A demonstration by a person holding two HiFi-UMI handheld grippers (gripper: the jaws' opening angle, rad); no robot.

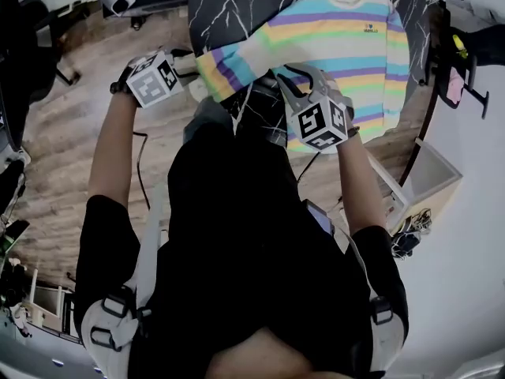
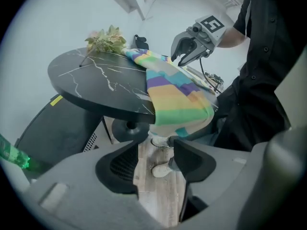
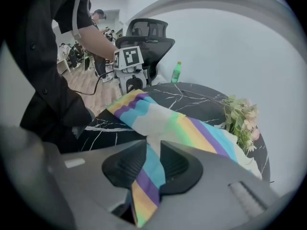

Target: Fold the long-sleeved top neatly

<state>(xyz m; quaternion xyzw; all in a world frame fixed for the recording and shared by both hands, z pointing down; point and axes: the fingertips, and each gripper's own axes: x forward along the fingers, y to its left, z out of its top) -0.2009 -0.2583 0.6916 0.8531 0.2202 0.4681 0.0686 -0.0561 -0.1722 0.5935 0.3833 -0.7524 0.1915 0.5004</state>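
Top [image 1: 339,46], striped long-sleeved, spread on black marble table [image 1: 229,6], one sleeve draped over near edge. Right gripper [image 3: 152,152] clenched on striped fabric. Left gripper [image 2: 156,159] released, empty, over wood floor [image 2: 153,195]. Flower bunch [image 3: 242,116] at far rim by collar; green bottle [image 3: 177,72], office chair [image 3: 146,32] beyond.

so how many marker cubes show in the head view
2: one cube on the left gripper, beside the edge of the table; the other cube on the right gripper, over the striped top. None looks hidden.
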